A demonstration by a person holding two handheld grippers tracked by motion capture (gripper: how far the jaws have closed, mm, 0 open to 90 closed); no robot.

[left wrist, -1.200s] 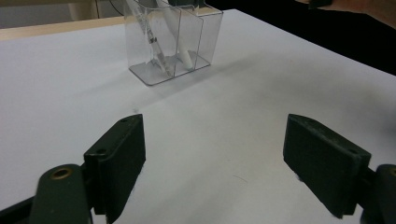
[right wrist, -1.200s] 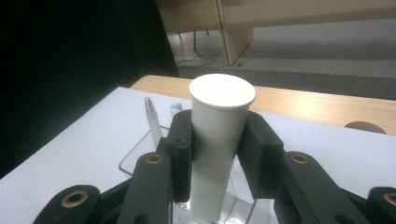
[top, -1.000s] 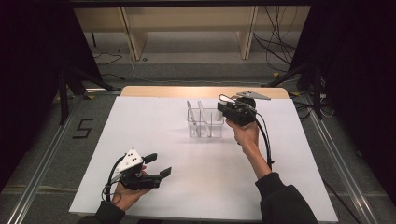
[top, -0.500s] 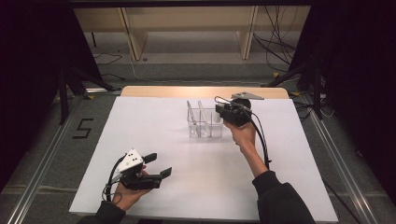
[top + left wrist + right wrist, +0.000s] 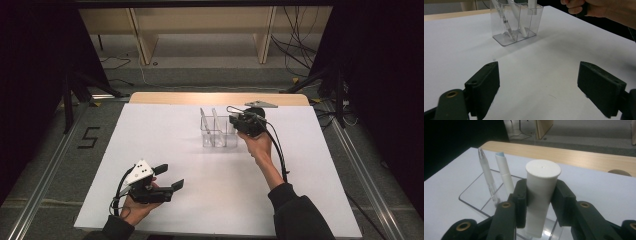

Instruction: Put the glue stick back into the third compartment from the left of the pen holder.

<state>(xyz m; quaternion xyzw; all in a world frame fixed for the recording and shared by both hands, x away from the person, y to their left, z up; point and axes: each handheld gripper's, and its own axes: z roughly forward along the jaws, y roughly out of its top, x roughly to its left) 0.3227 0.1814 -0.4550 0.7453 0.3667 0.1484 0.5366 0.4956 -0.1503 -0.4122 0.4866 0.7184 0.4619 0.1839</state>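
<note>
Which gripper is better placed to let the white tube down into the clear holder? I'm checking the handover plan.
Right. The right gripper already clamps the white tube above the clear holder; the left gripper rests open near the table's front edge.

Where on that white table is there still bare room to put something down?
Bare white table stretches left of the clear organizer, and between it and the left tool resting open near the front edge. Another bare strip runs right of the sleeve. It is crowded at the organizer, where the right tool grips a white tube beside a pen.
</note>
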